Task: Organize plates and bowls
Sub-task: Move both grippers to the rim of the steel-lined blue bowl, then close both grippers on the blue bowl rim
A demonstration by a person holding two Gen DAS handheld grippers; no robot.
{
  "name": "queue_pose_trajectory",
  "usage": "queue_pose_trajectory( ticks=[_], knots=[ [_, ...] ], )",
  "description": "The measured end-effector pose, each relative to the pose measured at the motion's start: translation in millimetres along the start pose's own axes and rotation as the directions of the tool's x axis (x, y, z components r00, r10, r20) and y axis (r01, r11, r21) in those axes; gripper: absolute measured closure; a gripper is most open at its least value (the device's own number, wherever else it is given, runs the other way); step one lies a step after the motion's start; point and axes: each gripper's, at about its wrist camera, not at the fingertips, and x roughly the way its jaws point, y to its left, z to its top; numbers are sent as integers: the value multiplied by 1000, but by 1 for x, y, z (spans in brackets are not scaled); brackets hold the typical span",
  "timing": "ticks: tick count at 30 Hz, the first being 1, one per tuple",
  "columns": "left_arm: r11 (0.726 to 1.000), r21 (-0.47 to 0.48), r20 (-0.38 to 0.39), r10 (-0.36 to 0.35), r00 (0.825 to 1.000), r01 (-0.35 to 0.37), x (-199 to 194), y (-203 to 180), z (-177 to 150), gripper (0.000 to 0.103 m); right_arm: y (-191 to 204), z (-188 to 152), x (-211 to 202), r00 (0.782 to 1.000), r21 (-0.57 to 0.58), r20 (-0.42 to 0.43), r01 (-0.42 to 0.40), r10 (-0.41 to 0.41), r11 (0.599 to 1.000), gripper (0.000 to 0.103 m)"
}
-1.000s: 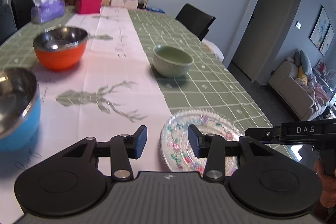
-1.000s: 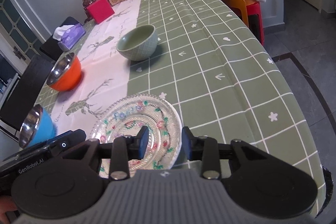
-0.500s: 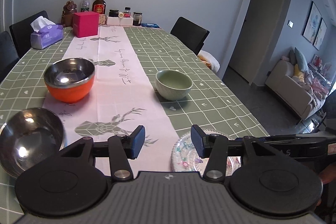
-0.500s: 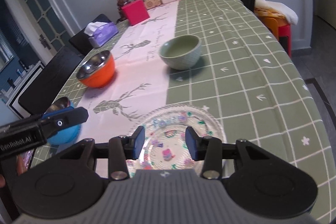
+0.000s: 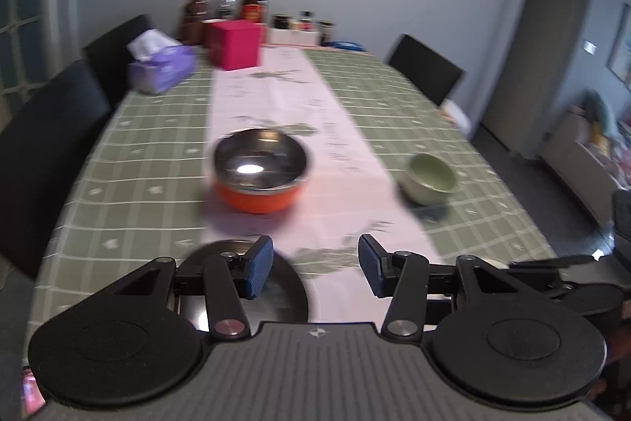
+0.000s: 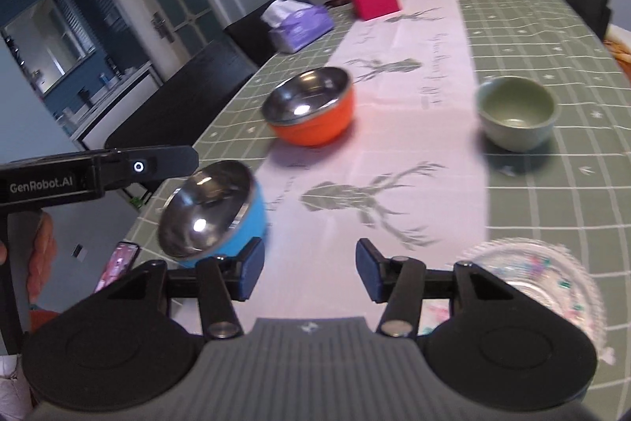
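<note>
**Bowls and plate on the checked table, both grippers empty**

Clear glass plate with coloured floral print (image 6: 552, 287): near table edge, lower right in the right wrist view, partly hidden behind the right gripper (image 6: 305, 273) and blurred. Blue bowl with steel lining (image 6: 215, 214): near left, tilted in the picture, base cut off by gripper finger; in the left wrist view only a dark rim shows behind the left gripper (image 5: 315, 271). Orange steel-lined bowl (image 5: 261, 170) sits on the pale pink reindeer-print runner (image 6: 414, 129); small sage-green ceramic bowl (image 6: 516, 117) just off its edge, on the green checked tablecloth (image 5: 453, 129).

Left gripper's jaws spread, nothing between. Right gripper's jaws opening, nothing between (left view motion-blurred).

Far end: magenta box (image 5: 236, 44), purple tissue box (image 6: 299, 24), bottles and jars (image 5: 252, 4). Black chairs (image 5: 426, 73), grey wall.
</note>
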Motion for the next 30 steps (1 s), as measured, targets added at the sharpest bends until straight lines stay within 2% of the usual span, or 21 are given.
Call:
queue_pose_trajectory(
  ticks=[3,5,10,14,17,21,26,30],
  knots=[
    [994,-89,-20,65,998,-66,2,34,1,46,19,10,23,999,2,-40,-25,25,1000,47],
    [989,-113,-33,88,996,-91,5,48,-1,46,28,15,38,997,11,-69,-32,32,999,47],
    [981,-186,-130,37,991,-62,28,75,-13,46,32,25,69,990,82,-135,-32,43,996,49],
    [979,-150,-180,113,977,-141,42,78,-20,47,30,29,81,987,111,-153,-23,40,994,49],
    [977,-169,-199,93,976,-127,46,82,-23,47,30,30,86,986,117,-164,-21,40,993,49],
    [976,-152,-215,123,969,-158,49,80,-27,47,32,30,90,982,117,-180,-29,50,993,50],
    [973,-161,-248,119,961,-162,58,84,-30,54,32,29,98,981,103,-190,-22,42,994,52],
    [973,-164,-247,122,961,-165,59,83,-31,58,27,27,103,979,117,-198,-27,50,993,58]
  ],
)
